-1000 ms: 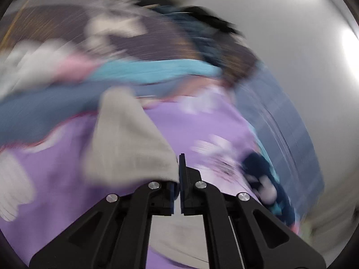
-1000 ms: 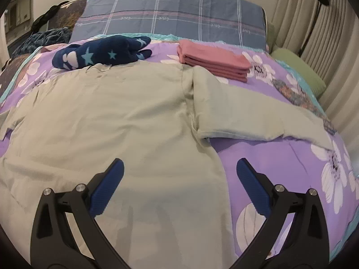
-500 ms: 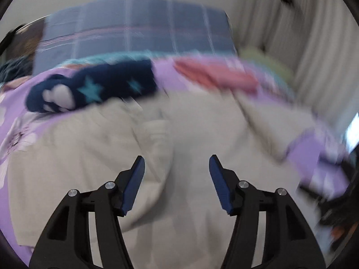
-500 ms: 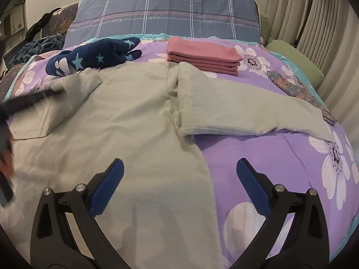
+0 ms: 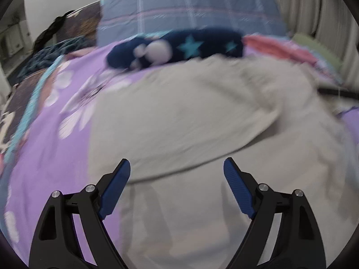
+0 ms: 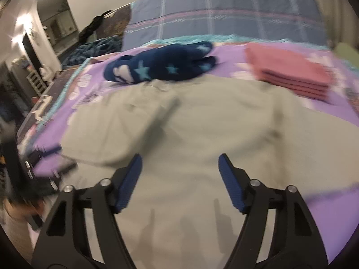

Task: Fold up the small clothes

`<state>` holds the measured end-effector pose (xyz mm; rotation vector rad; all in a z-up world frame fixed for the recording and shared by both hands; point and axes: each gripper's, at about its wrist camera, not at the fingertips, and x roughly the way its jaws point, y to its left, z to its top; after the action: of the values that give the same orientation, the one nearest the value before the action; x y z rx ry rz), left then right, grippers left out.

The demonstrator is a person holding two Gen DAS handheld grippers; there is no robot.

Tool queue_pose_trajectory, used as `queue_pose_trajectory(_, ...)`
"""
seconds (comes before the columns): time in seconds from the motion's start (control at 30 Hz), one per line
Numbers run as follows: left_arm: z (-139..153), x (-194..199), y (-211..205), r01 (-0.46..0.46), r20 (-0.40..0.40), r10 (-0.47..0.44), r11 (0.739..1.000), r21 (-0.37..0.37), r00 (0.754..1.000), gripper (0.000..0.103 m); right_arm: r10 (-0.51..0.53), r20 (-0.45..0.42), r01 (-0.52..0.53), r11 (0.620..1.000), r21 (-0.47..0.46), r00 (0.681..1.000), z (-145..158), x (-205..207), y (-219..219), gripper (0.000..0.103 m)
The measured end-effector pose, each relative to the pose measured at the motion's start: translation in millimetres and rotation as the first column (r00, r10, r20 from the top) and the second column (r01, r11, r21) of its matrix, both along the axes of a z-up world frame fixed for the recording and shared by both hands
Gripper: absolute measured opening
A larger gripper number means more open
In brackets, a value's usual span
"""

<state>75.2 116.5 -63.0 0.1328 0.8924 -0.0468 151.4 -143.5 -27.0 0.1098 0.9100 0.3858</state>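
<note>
A pale grey-green shirt (image 5: 202,123) lies spread on the purple flowered bedcover (image 5: 56,157). Its left sleeve (image 6: 116,130) is folded in over the body. My left gripper (image 5: 176,163) hovers over the shirt's lower part. Its jaws are opening and nothing is between them. My right gripper (image 6: 180,157) hangs above the middle of the shirt (image 6: 213,139). Its jaws are closing, with only air between the blue pads. In the right wrist view the left gripper (image 6: 44,163) shows as a blur at the left edge.
A navy garment with stars (image 6: 161,67) lies behind the shirt's collar. A stack of folded pink clothes (image 6: 289,74) sits at the back right. A blue plaid pillow (image 6: 224,15) stands at the headboard, and dark clothes (image 5: 44,58) are piled at the left.
The left gripper has let go of the sleeve, opened wide and swung round over the shirt. The sleeve now lies folded on the body. The right gripper has turned left and its jaws have narrowed.
</note>
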Motion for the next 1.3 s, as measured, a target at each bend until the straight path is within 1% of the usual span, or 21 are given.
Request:
queue_pose_trajectory(0.07,-7.8,-1.2,9.0,-0.037,-0.018,0.037,0.999,0.021,0.999,0.085,0.001,-0.035,-0.001,1.000,0.012,0.999,-1.2,26.1,16.5,0.069)
queue_pose_trajectory(0.17,-10.1,-4.2,18.8,-0.057,-0.023,0.057,0.998,-0.015,0.998,0.085,0.024,-0.086,-0.026,1.000,-0.017,0.996,-7.3,53.9,45.0,0.069)
queue_pose_trajectory(0.2,-10.3,-3.9,19.3,-0.059,-0.022,0.059,0.998,-0.014,0.998,0.086,0.029,-0.100,-0.033,0.999,-0.039,0.995,-10.1,59.9,53.1,0.065)
queue_pose_trajectory(0.27,-11.6,-0.4,17.6,-0.063,-0.014,0.063,0.998,0.009,0.998,0.086,0.027,-0.145,-0.043,0.993,-0.106,0.989,-18.6,67.7,66.2,0.020)
queue_pose_trajectory(0.3,-11.3,1.1,16.8,-0.064,-0.010,0.065,0.998,0.019,0.998,0.086,0.010,-0.162,-0.028,0.994,-0.108,0.987,-18.7,67.4,63.3,0.004)
queue_pose_trajectory(0.37,-10.8,3.1,14.6,-0.068,0.003,0.068,0.997,0.035,0.998,0.086,-0.039,-0.126,0.038,0.999,-0.014,0.991,-5.6,56.2,41.6,0.003)
queue_pose_trajectory(0.43,-10.2,1.3,16.1,-0.070,0.015,0.069,0.997,0.045,0.997,0.086,-0.063,-0.081,0.065,0.997,0.027,0.995,7.6,40.1,18.1,0.003)
queue_pose_trajectory(0.5,-11.5,-0.2,20.0,-0.079,0.018,0.078,0.996,0.049,0.997,0.086,-0.087,-0.096,0.095,0.992,0.078,0.992,8.8,18.8,-17.2,0.004)
queue_pose_trajectory(0.57,-12.8,-1.4,25.6,-0.088,0.020,0.087,0.996,0.032,0.996,0.090,-0.110,-0.142,0.122,0.989,0.080,0.984,-5.6,0.6,-44.6,0.011)
queue_pose_trajectory(0.63,-13.8,-1.1,28.5,-0.096,0.019,0.095,0.995,0.021,0.995,0.091,-0.110,-0.180,0.126,0.989,0.082,0.977,-21.4,-11.6,-62.6,0.036)
queue_pose_trajectory(0.77,-15.6,0.8,33.2,-0.103,0.009,0.103,0.995,-0.005,0.995,0.091,-0.111,-0.185,0.138,0.981,0.138,0.976,-32.2,-13.2,-84.8,0.045)
queue_pose_trajectory(0.8,-15.8,0.9,34.2,-0.106,0.007,0.106,0.994,-0.009,0.994,0.091,-0.108,-0.175,0.134,0.980,0.147,0.979,-33.0,-6.7,-85.6,0.054)
queue_pose_trajectory(0.83,-16.0,1.1,35.8,-0.112,0.004,0.112,0.994,-0.013,0.994,0.091,-0.116,-0.169,0.139,0.981,0.135,0.979,-34.0,2.6,-84.0,0.059)
queue_pose_trajectory(0.87,-16.1,0.9,38.5,-0.122,0.001,0.122,0.992,-0.015,0.993,0.091,-0.120,-0.172,0.142,0.982,0.124,0.978,-36.3,10.0,-81.1,0.060)
queue_pose_trajectory(0.97,-16.1,-1.4,46.0,-0.147,-0.002,0.147,0.989,-0.030,0.989,0.092,-0.078,-0.197,0.101,0.989,0.111,0.977,-45.7,30.9,-61.8,0.058)
queue_pose_trajectory(1.03,-17.0,-2.1,51.9,-0.167,-0.007,0.167,0.985,-0.043,0.986,0.092,-0.074,-0.184,0.081,0.996,0.031,0.980,-46.4,36.3,-46.7,0.020)
queue_pose_trajectory(1.07,-17.0,-2.7,55.3,-0.179,-0.009,0.179,0.983,-0.045,0.984,0.092,-0.070,-0.173,0.075,0.997,0.022,0.982,-42.4,35.8,-43.1,0.003)
queue_pose_trajectory(1.1,-16.7,-3.5,57.3,-0.185,-0.009,0.185,0.982,-0.042,0.983,0.092,-0.075,-0.112,0.081,0.995,0.053,0.991,-27.2,29.6,-43.5,0.003)
queue_pose_trajectory(1.2,-16.8,-6.2,62.2,-0.195,-0.005,0.195,0.981,-0.013,0.981,0.092,-0.138,0.048,0.137,0.990,0.021,0.989,11.8,14.9,-56.1,0.003)
queue_pose_trajectory(1.23,-17.5,-6.8,63.9,-0.200,-0.005,0.200,0.980,-0.007,0.980,0.094,-0.145,0.053,0.145,0.989,0.014,0.988,13.7,15.2,-59.5,0.003)
queue_pose_trajectory(1.3,-18.7,-7.9,68.5,-0.214,-0.003,0.214,0.977,-0.011,0.977,0.096,-0.178,0.016,0.179,0.979,-0.097,0.984,-0.5,25.8,-67.6,0.005)
